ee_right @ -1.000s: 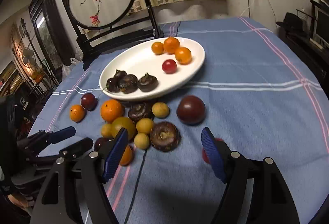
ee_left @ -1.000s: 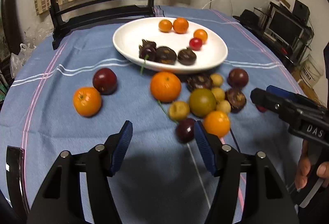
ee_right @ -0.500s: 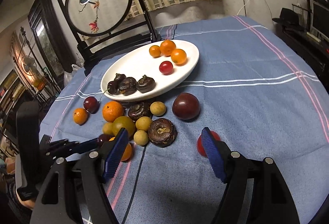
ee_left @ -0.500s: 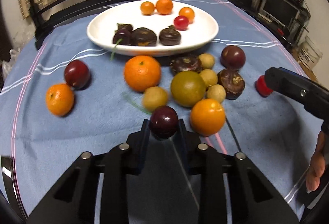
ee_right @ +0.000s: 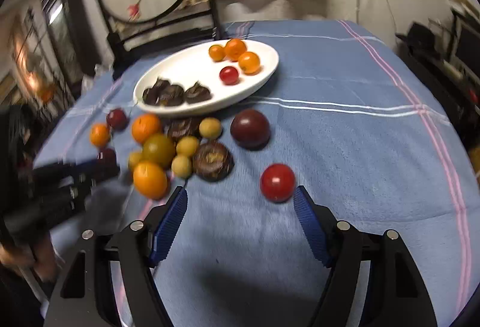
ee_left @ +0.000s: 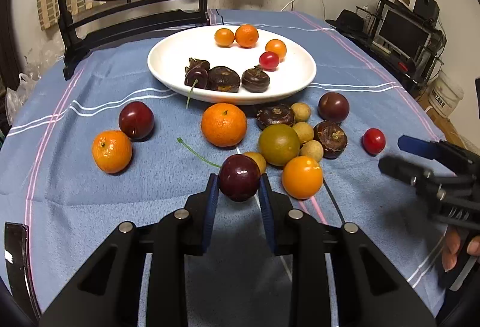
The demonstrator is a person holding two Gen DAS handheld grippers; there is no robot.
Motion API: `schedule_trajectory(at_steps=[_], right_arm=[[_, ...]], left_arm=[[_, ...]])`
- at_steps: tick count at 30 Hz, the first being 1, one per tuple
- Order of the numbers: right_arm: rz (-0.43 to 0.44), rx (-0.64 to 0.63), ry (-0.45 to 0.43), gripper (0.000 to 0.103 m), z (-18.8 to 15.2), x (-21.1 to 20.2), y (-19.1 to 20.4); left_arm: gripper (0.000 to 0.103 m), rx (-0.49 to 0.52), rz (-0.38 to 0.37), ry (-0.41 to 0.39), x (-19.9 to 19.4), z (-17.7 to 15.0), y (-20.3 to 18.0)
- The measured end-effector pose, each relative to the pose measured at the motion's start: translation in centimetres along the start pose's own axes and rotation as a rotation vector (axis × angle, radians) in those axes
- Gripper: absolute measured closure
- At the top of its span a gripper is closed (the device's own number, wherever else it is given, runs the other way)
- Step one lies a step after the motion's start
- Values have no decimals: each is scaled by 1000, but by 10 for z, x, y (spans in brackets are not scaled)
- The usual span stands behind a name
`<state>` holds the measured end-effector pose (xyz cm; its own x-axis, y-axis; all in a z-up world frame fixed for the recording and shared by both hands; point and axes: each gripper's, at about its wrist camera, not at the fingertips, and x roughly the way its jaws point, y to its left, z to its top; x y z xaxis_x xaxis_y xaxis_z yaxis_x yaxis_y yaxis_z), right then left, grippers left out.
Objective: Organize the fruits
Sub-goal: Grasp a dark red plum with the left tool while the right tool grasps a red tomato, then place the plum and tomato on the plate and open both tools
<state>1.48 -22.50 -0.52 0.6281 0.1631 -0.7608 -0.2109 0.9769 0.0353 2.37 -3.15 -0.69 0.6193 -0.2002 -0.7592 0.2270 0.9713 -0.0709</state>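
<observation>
Left wrist view: the left gripper (ee_left: 239, 192) clamps a dark cherry (ee_left: 239, 177) above the worktop (ee_left: 90, 207), near the white plate (ee_left: 168, 56).

Right wrist view: the right gripper (ee_right: 240, 204) is spread wide, a red cherry tomato (ee_right: 277, 183) just beyond its right finger.

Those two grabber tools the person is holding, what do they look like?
Each gripper, left and right, is a black plastic frame with silver round bolts and two fingers faced with ribbed blue pads. No cables show. A bare hand grips the right one's handle.
</observation>
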Motion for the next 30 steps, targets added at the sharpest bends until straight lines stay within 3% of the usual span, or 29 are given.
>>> schedule_trajectory(at_steps=[9, 12, 14, 22, 30], right_arm=[[-53, -5, 76, 49, 15, 34, -10], [-54, 2, 108, 68, 17, 45, -12], [-56, -3, 102, 73, 17, 45, -12], [41, 52, 29, 74, 25, 2, -13], [144, 16, -50, 74, 81, -12, 17]], left_arm=[[77, -12, -12, -1, 3, 0, 3], [76, -7, -4, 4, 6, -1, 3], [76, -9, -2, 13, 8, -1, 2], [77, -25, -22, 2, -9, 10, 6], [77, 5, 13, -46, -14, 71, 3]])
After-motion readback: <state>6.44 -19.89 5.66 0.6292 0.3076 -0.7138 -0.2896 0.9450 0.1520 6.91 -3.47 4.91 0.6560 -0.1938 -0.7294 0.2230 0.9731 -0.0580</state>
